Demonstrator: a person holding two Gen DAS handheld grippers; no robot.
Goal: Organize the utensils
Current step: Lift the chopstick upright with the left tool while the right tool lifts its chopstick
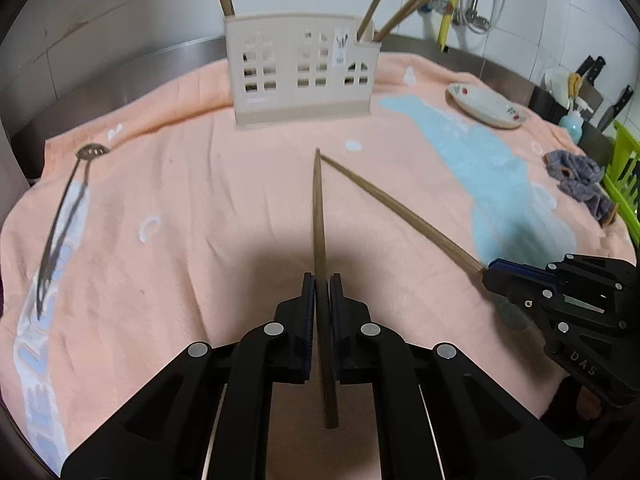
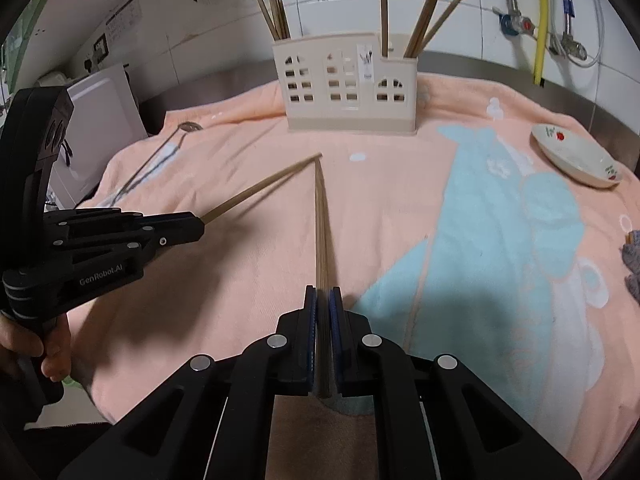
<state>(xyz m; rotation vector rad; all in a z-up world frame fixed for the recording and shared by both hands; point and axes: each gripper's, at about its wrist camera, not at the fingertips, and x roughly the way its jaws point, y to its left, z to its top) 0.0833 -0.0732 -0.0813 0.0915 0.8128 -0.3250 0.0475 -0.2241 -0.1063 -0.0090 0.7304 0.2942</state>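
My left gripper is shut on a wooden chopstick that points away over the pink towel. My right gripper is shut on another chopstick, which may be a pair. The far tips of both meet on the towel in front of the beige utensil holder. In the left wrist view the right gripper enters from the right. In the right wrist view the left gripper enters from the left. The holder has chopsticks standing in its left and right compartments.
A metal slotted spoon lies at the towel's left edge. A white plate sits at the far right, with a grey cloth, a green rack and knives beyond. A white appliance stands left.
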